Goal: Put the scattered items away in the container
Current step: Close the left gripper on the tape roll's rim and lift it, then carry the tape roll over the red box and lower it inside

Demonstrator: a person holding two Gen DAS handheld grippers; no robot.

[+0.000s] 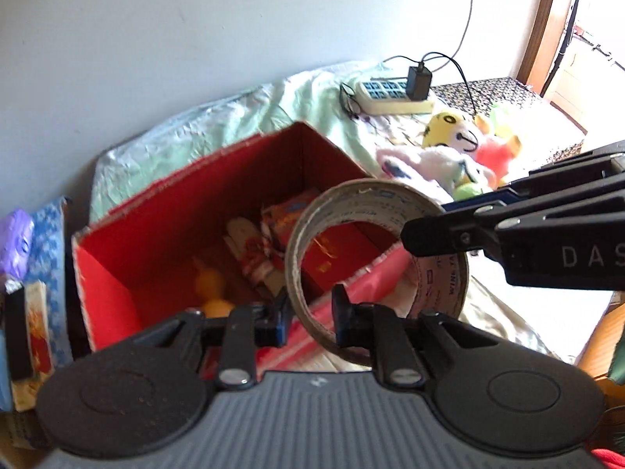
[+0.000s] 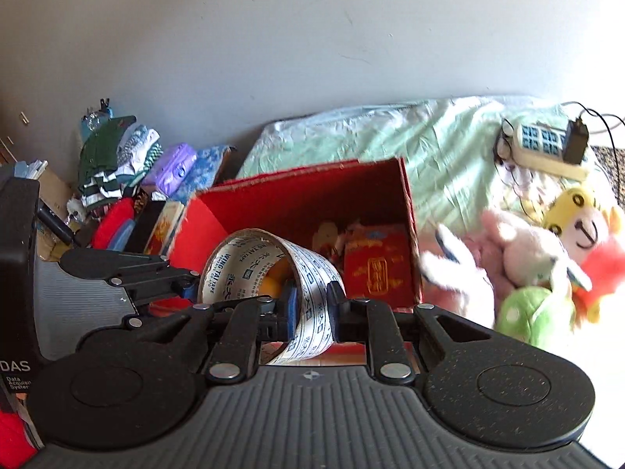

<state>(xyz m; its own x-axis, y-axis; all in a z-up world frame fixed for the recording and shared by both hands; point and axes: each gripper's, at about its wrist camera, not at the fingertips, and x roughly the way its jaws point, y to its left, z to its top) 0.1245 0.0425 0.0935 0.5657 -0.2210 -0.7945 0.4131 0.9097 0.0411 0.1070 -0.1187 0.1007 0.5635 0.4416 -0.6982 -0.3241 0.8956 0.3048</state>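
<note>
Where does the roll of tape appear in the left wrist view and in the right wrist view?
Left wrist view: the roll of tape is right of centre, in front of the red box, its hole facing the camera.
Right wrist view: the roll of tape is low and left of centre, with printed letters inside.
Shared landmark: the power strip on the green sheet.

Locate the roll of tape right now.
The roll of tape is held up over the near edge of the red box, pinched by both the left claw and the right claw.
</note>
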